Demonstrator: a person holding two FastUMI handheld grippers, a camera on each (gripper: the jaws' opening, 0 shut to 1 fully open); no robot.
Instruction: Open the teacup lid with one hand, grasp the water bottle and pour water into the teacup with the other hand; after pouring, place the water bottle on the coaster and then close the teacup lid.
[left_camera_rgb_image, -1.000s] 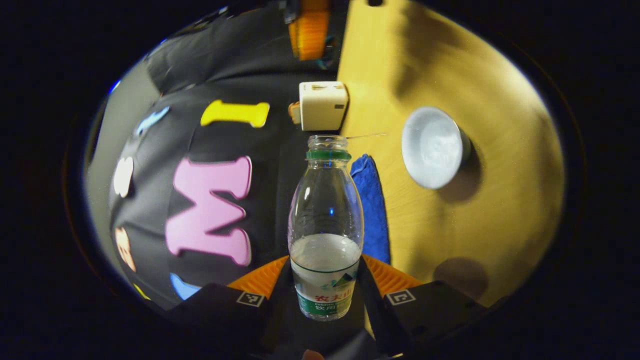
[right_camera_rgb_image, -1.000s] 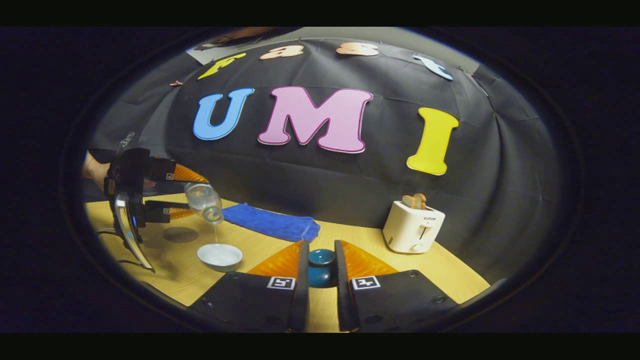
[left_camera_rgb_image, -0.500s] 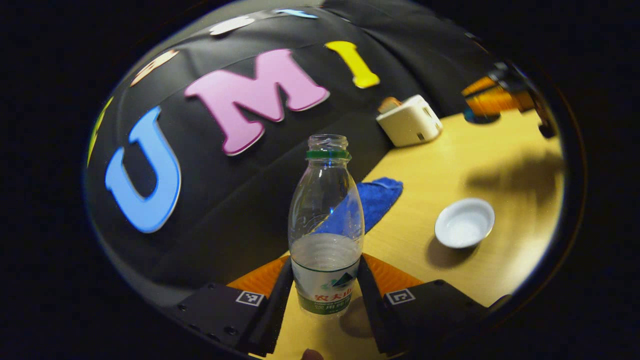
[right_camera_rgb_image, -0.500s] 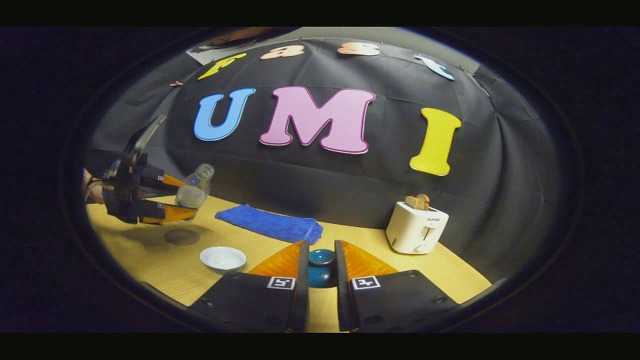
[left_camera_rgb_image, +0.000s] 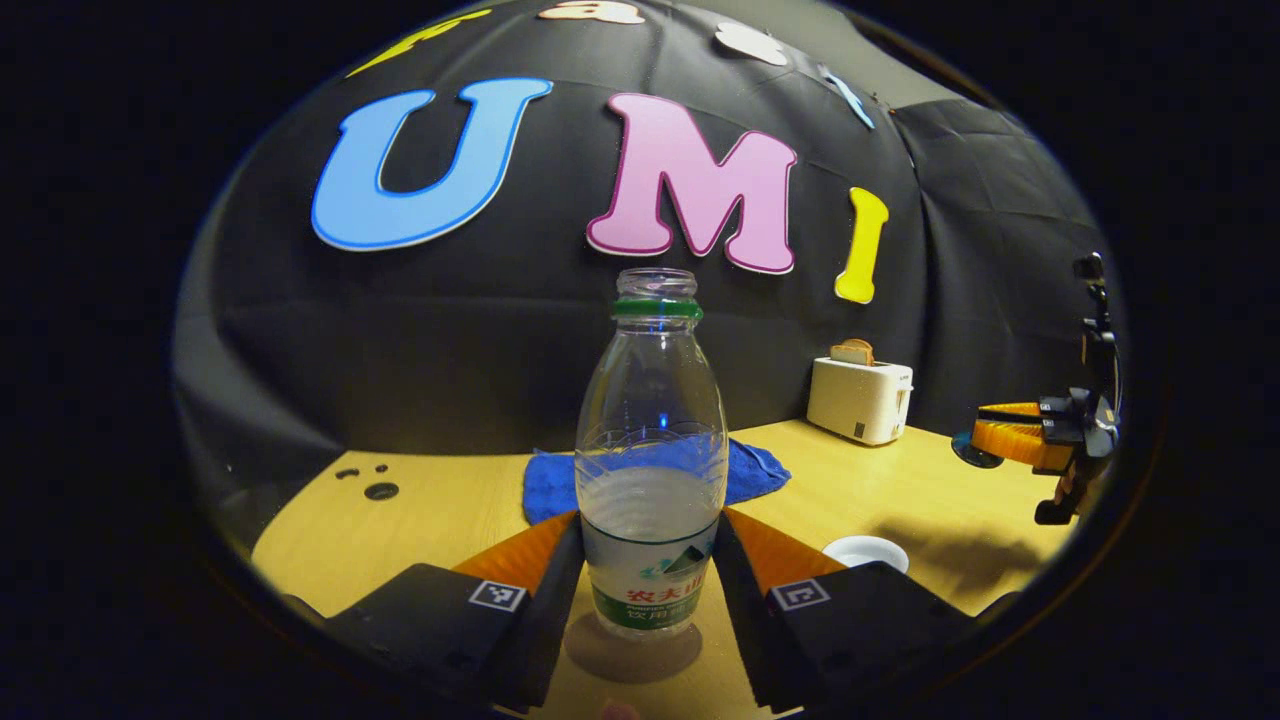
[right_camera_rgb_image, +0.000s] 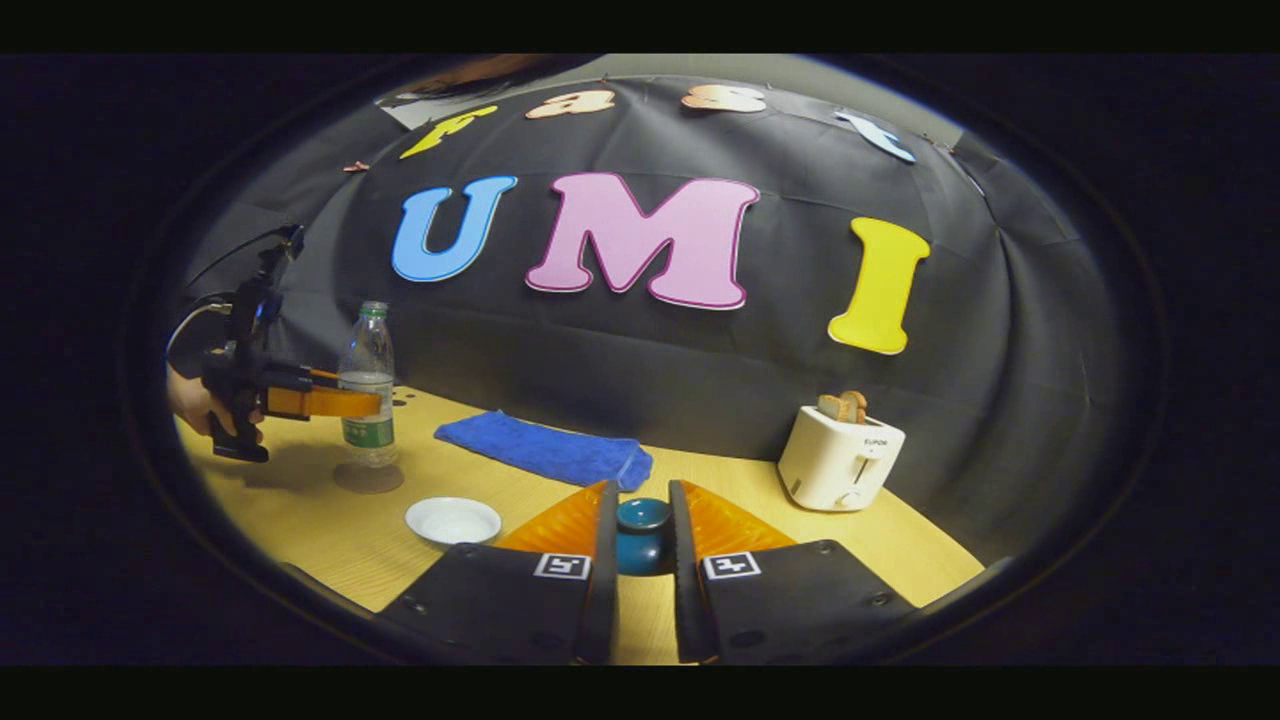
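Fingers (left_camera_rgb_image: 560, 565) of the left gripper (left_camera_rgb_image: 650, 580) pinch the water bottle (left_camera_rgb_image: 652, 470), swung upright from its pouring tilt onto the coaster (right_camera_rgb_image: 368, 478) beside the filled teacup (right_camera_rgb_image: 453, 520), while the right gripper (right_camera_rgb_image: 642, 545) clamps the teacup lid (right_camera_rgb_image: 642, 535), leaving release and lidding.

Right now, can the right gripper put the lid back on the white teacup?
Probably yes. The right gripper holds the lid, and the teacup sits open just to its left on the table. The water bottle and left gripper stand farther back, over the coaster.
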